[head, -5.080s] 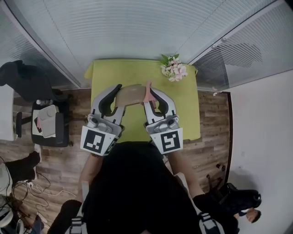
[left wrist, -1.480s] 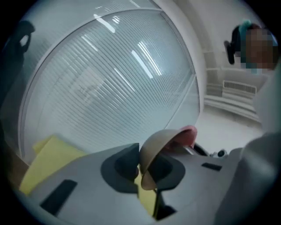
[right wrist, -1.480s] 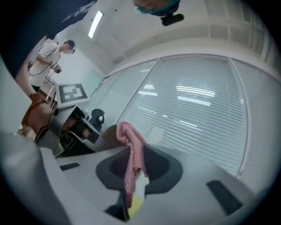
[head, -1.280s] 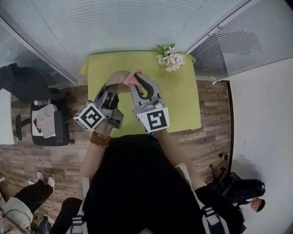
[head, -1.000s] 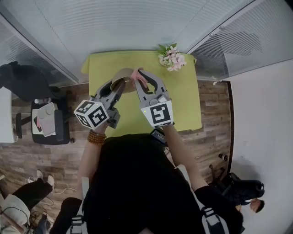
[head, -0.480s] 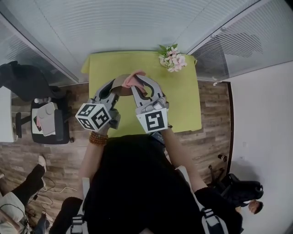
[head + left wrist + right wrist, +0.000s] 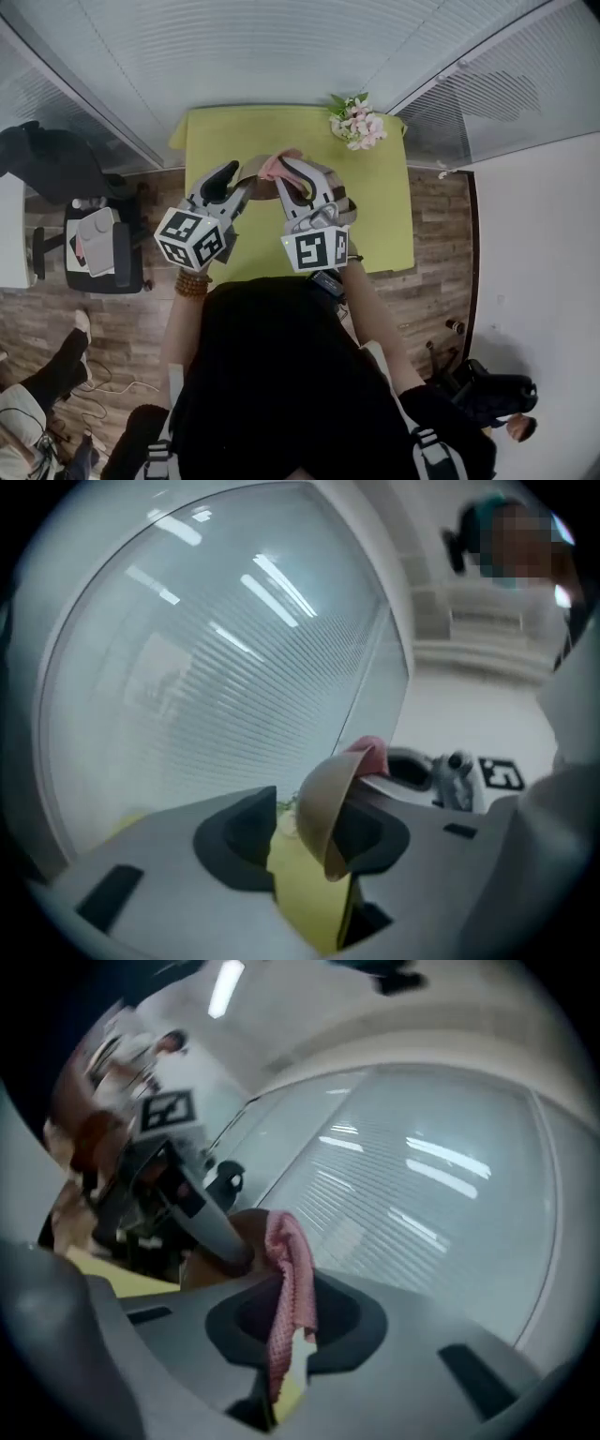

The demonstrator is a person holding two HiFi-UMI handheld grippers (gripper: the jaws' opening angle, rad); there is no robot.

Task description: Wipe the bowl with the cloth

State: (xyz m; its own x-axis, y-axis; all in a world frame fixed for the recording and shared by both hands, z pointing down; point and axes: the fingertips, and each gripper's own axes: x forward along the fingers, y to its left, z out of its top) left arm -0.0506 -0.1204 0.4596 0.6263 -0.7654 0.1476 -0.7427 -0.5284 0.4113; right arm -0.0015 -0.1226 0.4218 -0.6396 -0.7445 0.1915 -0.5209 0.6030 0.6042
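A brown bowl is up above the green table, tilted on its side. In the left gripper view the bowl stands between my left gripper's jaws, which have just been opening. It leans on the right-hand jaw, and a strip of table shows between it and the other jaw. My left gripper is open. My right gripper is shut on a pink cloth. The cloth hangs between the right gripper's jaws and lies against the bowl.
A small bunch of flowers stands at the table's far right corner. Glass walls with blinds close in behind the table. A dark chair carrying objects sits on the wooden floor at the left, and a person's leg shows at the lower left.
My left gripper's jaws now stand wider apart around the bowl and its marker cube has rolled. The right gripper has rolled too, and the cloth stays at the bowl.
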